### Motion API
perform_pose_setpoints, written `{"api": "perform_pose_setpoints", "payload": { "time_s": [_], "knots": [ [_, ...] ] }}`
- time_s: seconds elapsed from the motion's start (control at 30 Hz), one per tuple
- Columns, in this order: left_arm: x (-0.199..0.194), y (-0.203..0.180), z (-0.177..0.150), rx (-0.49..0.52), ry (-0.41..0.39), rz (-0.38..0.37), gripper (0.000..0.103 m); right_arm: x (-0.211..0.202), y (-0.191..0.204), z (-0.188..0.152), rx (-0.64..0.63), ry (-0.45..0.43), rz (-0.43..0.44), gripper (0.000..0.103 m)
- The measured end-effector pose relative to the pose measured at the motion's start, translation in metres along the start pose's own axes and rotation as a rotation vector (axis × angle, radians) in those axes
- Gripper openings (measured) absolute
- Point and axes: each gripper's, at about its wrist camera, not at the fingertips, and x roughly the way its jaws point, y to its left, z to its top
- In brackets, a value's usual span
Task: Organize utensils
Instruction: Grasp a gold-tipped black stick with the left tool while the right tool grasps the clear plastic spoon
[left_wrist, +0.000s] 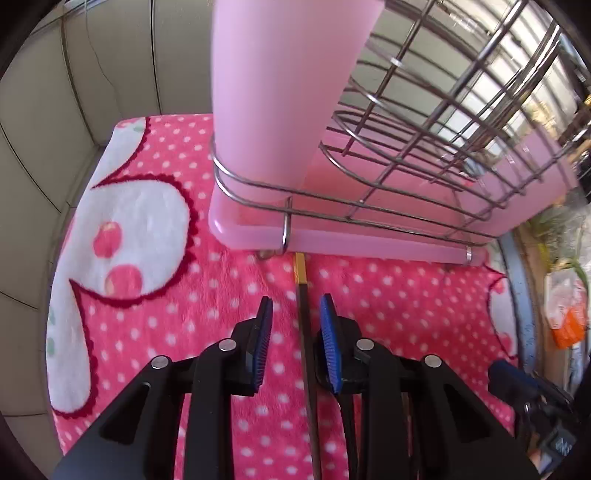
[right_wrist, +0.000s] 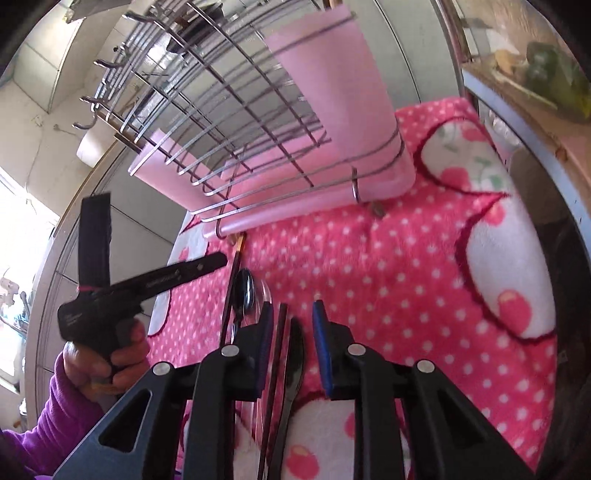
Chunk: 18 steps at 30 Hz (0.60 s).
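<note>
A wire utensil rack (left_wrist: 406, 155) with pink plastic liners and a pink drip tray (left_wrist: 332, 243) stands on a pink polka-dot blanket (left_wrist: 229, 295); it also shows in the right wrist view (right_wrist: 258, 147). My left gripper (left_wrist: 295, 317) is open, its jaws on either side of a dark chopstick with a gold tip (left_wrist: 304, 332) lying on the blanket. My right gripper (right_wrist: 291, 325) is open above a dark chopstick (right_wrist: 279, 350) and a black spoon (right_wrist: 293, 354). Another black spoon (right_wrist: 243, 288) and a chopstick (right_wrist: 231, 291) lie to the left.
The left hand-held gripper (right_wrist: 110, 295), held by a hand in a purple sleeve, shows at the left of the right wrist view. Tiled wall (left_wrist: 74, 92) lies behind the rack. An orange object (left_wrist: 569, 325) sits off the blanket's right edge.
</note>
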Motion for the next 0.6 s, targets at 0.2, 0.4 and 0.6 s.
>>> {"api": "perform_pose_setpoints", "payload": {
  "time_s": [0.2, 0.4, 0.6],
  "knots": [
    [0.026, -0.001, 0.003, -0.017, 0.049, 0.071, 0.019, 0.013, -0.01, -0.007, 0.038, 0.046, 0.01, 0.022],
    [0.012, 0.009, -0.005, -0.011, 0.029, 0.053, 0.005, 0.021, 0.0, -0.004, 0.022, 0.058, 0.036, 0.022],
    [-0.011, 0.039, -0.027, -0.058, 0.039, -0.021, 0.005, 0.05, 0.016, 0.005, 0.021, 0.139, 0.11, 0.025]
  ]
}}
